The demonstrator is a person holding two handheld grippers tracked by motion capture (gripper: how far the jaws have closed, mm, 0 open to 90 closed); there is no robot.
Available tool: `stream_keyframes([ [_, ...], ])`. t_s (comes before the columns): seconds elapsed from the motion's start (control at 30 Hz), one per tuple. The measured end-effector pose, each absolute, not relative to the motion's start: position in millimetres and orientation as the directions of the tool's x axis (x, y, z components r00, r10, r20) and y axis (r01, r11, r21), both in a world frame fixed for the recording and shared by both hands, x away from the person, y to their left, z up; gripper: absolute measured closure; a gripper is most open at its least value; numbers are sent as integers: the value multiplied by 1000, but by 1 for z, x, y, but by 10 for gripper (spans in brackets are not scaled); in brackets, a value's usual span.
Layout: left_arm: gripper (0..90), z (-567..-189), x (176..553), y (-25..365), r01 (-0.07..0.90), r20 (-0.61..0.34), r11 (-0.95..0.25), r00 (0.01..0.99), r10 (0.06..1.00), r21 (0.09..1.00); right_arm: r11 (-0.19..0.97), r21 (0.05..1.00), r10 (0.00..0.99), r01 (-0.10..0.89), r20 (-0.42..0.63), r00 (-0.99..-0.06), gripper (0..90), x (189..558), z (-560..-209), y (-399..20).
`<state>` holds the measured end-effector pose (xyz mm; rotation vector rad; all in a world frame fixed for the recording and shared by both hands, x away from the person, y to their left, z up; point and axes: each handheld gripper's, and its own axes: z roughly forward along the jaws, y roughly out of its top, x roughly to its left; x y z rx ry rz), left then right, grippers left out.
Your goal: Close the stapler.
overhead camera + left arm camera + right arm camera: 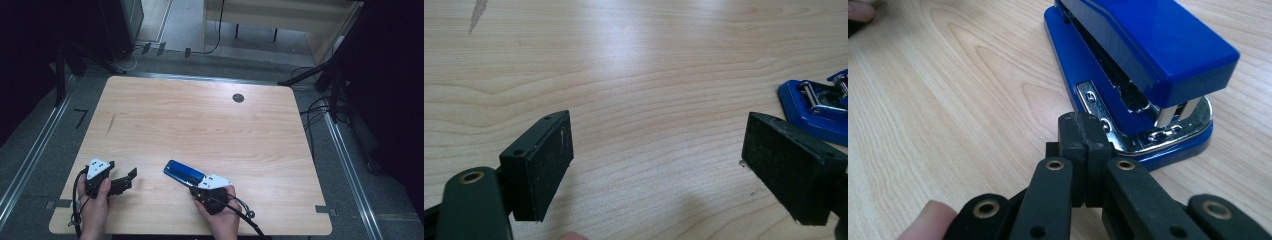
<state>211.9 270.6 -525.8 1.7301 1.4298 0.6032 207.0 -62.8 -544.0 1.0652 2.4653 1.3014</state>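
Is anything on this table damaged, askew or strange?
A pale sliver-shaped mark scars the table at far left, like chipped veneer. The blue stapler lies diagonally beside the shut right tongs. Nothing is spilled.

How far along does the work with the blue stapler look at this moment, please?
Early stage. Done: the right gripper has been brought to the front of the blue stapler, jaws shut with nothing between them. In hand: it sits at the metal base plate; contact is unclear. Left: the left gripper waits open on the table, so any grasp remains.
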Motion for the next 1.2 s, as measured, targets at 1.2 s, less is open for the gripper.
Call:
stream_keyframes([
  [1.2,137,-526,212,271,585,-131,-40,247,960,810,351,774,697,528,161,-699,900,234,-544,-69],
])
